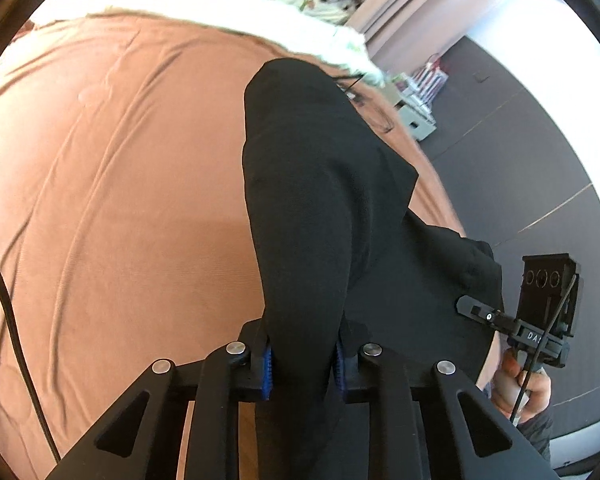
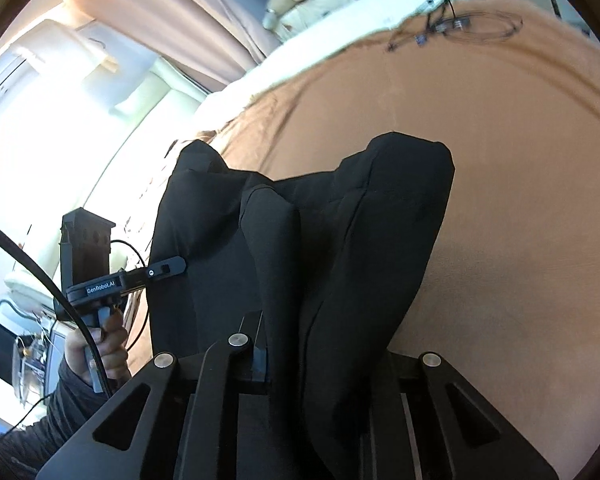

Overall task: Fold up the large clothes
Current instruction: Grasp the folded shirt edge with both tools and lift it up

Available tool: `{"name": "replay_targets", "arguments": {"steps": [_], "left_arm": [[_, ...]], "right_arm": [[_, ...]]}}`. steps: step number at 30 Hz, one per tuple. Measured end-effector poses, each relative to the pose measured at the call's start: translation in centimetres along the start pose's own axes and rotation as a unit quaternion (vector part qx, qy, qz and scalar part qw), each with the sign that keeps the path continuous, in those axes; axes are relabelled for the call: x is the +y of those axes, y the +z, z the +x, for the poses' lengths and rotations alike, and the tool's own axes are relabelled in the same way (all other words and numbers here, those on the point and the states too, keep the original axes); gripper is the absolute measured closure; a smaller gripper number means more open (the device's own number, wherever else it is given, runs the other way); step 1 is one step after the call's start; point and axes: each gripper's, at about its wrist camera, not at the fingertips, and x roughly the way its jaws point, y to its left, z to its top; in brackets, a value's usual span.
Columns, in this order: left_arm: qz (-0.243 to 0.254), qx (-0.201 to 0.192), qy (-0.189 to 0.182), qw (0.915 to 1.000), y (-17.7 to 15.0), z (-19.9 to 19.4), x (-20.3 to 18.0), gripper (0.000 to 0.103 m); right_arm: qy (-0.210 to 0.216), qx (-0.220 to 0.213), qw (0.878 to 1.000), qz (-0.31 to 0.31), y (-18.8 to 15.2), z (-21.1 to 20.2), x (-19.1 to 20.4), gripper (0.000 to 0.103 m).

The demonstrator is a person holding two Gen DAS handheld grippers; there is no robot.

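Note:
A large black garment (image 1: 320,200) hangs lifted off the brown bed cover (image 1: 120,160), its far end still draped on the bed. In the left wrist view my left gripper (image 1: 303,364) is shut on a bunched edge of it, the blue pads (image 1: 266,368) pressing the cloth from both sides. In the right wrist view the black garment (image 2: 340,240) rises in folds over the brown bed cover (image 2: 500,160). My right gripper (image 2: 320,360) is shut on another edge, and cloth hides its right finger. Each view shows the other gripper (image 1: 470,308) (image 2: 174,267) in a hand, its tip at the garment's side.
White bedding and a patterned quilt (image 1: 180,0) lie across the bed's far end, with a thin cable and small parts (image 2: 460,28) near them. Beside the bed are dark floor (image 1: 520,160) and boxes (image 1: 420,96). A black cable (image 1: 8,300) hangs at the left.

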Motion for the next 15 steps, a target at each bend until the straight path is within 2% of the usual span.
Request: {"name": "replay_targets", "arguments": {"steps": [6, 15], "left_arm": [[0.024, -0.029, -0.023, 0.999, -1.9, -5.2, -3.9, 0.082], [0.07, -0.044, -0.059, 0.9948, -4.4, -10.0, -10.9, 0.085]], "right_arm": [[-0.012, -0.041, 0.999, -0.031, -3.1, -5.4, 4.8, 0.091], [-0.044, -0.097, 0.993, -0.048, -8.6, -14.4, 8.2, 0.092]]}}
